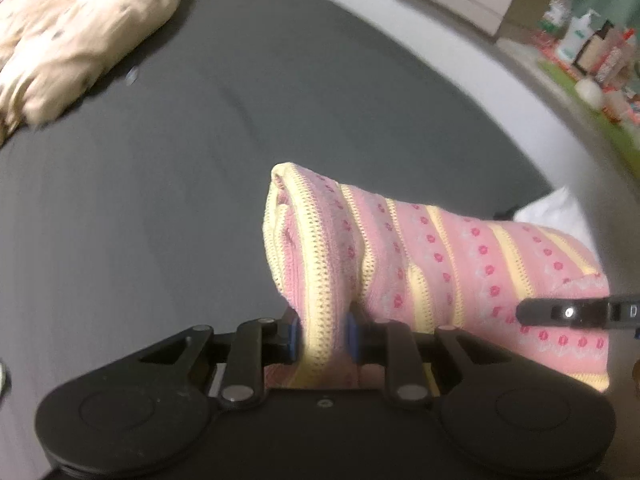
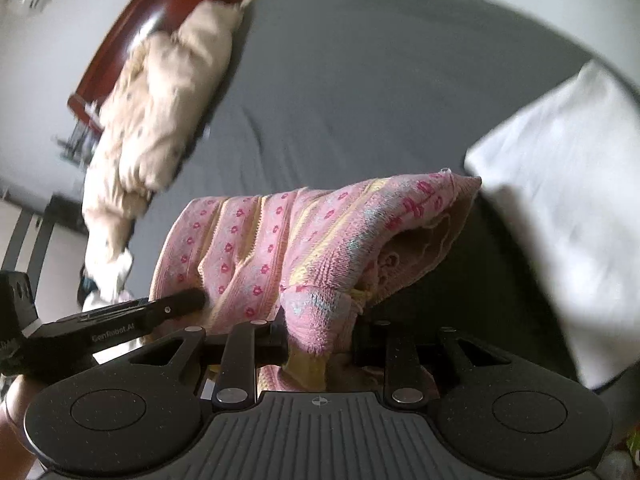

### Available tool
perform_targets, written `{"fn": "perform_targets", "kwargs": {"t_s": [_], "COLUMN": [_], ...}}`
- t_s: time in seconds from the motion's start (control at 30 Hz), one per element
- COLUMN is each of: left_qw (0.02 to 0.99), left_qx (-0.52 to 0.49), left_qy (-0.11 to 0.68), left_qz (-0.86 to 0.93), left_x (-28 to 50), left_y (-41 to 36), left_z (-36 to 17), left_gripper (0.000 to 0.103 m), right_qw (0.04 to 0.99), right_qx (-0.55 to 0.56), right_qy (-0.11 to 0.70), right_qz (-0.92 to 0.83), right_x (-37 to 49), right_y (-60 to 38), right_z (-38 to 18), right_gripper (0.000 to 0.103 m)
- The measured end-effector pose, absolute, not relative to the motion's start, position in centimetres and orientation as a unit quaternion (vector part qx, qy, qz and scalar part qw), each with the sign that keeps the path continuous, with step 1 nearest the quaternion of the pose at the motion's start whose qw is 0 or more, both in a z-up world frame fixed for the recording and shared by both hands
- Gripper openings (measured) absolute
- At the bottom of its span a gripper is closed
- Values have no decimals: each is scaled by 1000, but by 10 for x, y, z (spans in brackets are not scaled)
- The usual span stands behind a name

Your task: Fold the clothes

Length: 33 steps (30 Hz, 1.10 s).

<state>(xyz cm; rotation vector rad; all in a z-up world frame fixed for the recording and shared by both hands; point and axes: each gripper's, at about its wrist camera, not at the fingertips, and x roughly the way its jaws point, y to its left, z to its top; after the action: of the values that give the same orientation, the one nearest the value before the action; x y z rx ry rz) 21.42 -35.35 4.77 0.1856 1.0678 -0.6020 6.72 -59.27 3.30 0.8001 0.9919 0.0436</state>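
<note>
Pink-and-yellow knit garment [image 1: 400, 256] pinched in both grippers' closed jaws above grey sheet [image 1: 200, 160], white pillow [image 2: 560, 220] plain only from right

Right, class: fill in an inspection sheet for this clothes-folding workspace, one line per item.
Surface: dark grey bed sheet, lightly wrinkled.
Job's things: pink and yellow knit garment, bunched and lifted between both claws.
Clutter: beige spotted bundle; white pillow.
Grippers: left claw shut on the garment; right claw shut on it too.
Cables: nothing seen.
Surroundings: dark wooden headboard; bottles and packets beside the bed, blurred.
</note>
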Motion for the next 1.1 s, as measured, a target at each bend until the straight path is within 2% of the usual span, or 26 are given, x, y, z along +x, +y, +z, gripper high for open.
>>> {"fn": "perform_targets", "kwargs": {"t_s": [0.3, 0.43, 0.6, 0.8, 1.1], "left_qw": [816, 808, 788, 760, 730], "left_qx": [142, 173, 198, 258, 282], "left_qy": [427, 396, 392, 377, 429], "left_qz": [-363, -400, -432, -462, -452], "left_x": [282, 323, 358, 375, 403], "left_y": [-445, -500, -555, -610, -629], "left_z": [74, 66, 50, 24, -22], "left_gripper": [22, 22, 22, 22, 23], "right_qw": [843, 844, 834, 806, 763], "right_qx": [376, 389, 398, 412, 441], "right_qy": [378, 345, 322, 328, 361], "right_qz": [-67, -129, -208, -269, -305], "right_x": [92, 110, 132, 151, 163], "right_y": [-624, -645, -674, -692, -705], "right_z": [63, 56, 40, 12, -20], "right_gripper": [27, 27, 27, 27, 27]}}
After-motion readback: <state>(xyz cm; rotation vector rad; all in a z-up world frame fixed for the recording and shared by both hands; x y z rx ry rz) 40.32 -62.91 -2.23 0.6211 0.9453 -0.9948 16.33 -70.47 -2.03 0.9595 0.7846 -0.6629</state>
